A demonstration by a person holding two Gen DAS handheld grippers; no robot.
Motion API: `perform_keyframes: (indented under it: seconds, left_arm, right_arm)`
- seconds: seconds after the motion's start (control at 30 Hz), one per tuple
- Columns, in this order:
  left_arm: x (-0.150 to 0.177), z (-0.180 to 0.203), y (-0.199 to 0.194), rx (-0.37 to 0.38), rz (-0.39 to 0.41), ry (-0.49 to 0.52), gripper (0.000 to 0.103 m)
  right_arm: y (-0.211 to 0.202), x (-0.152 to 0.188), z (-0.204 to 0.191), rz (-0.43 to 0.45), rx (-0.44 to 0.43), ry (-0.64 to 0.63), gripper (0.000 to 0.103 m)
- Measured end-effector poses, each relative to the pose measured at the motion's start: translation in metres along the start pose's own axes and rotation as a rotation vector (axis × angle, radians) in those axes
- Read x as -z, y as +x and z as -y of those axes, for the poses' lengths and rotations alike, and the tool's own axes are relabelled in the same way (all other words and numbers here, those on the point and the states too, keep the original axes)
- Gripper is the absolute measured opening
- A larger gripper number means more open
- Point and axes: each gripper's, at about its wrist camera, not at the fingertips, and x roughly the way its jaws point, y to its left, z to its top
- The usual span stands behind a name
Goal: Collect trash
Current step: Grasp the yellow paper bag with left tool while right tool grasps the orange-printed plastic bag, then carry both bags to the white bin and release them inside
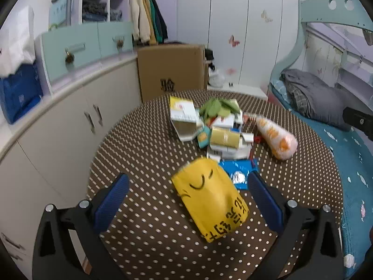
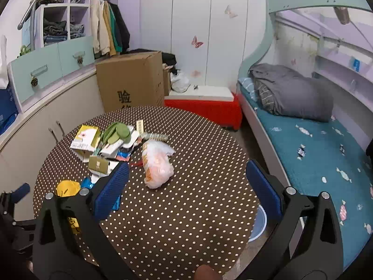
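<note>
A yellow snack bag (image 1: 211, 199) lies on the round brown polka-dot table (image 1: 144, 154), between the wide-apart fingers of my open left gripper (image 1: 188, 196). Behind it lie a blue wrapper (image 1: 240, 171), a heap of small cartons (image 1: 223, 135), a green wrapper (image 1: 216, 107) and a white-orange plastic bag (image 1: 277, 140). My right gripper (image 2: 186, 186) is open and empty above the table (image 2: 198, 210), with the plastic bag (image 2: 157, 165) ahead of it. The yellow bag (image 2: 67, 187) and cartons (image 2: 100, 149) lie to its left.
A cardboard box (image 2: 132, 79) and a red-and-white chest (image 2: 205, 105) stand behind the table. White cabinets (image 1: 58, 128) run along the left. A bed with a blue cover (image 2: 321, 154) is at the right. A blue basin (image 2: 258, 221) sits on the floor by the table.
</note>
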Motion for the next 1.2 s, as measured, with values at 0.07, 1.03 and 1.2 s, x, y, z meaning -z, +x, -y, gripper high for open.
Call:
perform_keyframes:
  seconds: [0.07, 1.03, 1.2]
  left_arm:
    - [0.004, 0.004, 0.011, 0.010, -0.028, -0.009, 0.099]
    - [0.008, -0.031, 0.038, 0.137, -0.075, -0.057, 0.047]
    - [0.001, -0.026, 0.026, 0.140, -0.035, -0.028, 0.046]
  right_arm:
    - [0.008, 0.005, -0.001, -0.023, -0.002, -0.006, 0.098]
    - [0.145, 0.005, -0.036, -0.252, -0.169, -0.105, 0.067]
    - [0.150, 0.008, -0.021, -0.276, -0.257, -0.036, 0.037]
